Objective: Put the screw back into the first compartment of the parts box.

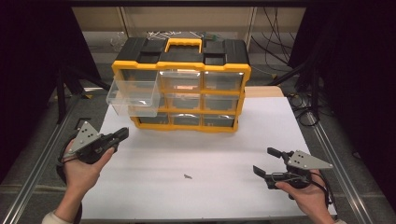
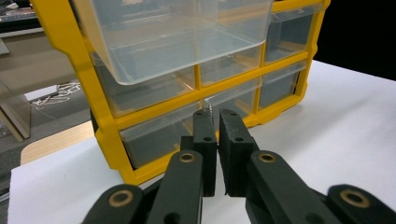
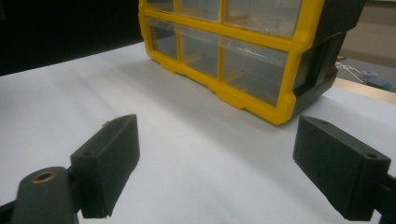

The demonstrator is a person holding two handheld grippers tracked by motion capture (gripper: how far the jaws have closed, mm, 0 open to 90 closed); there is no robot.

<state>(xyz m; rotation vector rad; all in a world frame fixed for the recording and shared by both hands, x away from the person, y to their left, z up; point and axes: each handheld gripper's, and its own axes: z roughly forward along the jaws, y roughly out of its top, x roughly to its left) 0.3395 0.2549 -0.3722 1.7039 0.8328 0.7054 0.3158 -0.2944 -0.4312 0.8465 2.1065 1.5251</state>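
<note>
A yellow-and-black drawer organizer (image 1: 182,70) stands at the back of the white table (image 1: 201,154). Its top-left clear drawer (image 1: 133,97) is pulled out and looks empty. My left gripper (image 1: 123,133) hovers in front of and below that drawer, at the table's left edge. In the left gripper view its jaws (image 2: 215,114) are shut on a small metal screw (image 2: 210,111) pinched at the tips, under the open drawer (image 2: 177,42). Another small screw (image 1: 187,176) lies on the table near the front middle. My right gripper (image 1: 264,160) is held open at the front right, with nothing between its fingers (image 3: 112,158).
The organizer's other clear drawers (image 1: 219,100) are pushed in. Metal rails (image 1: 37,158) run along both sides of the table. Cables (image 1: 299,100) lie on the floor behind and to the right. A wooden board (image 1: 264,91) shows behind the organizer's right end.
</note>
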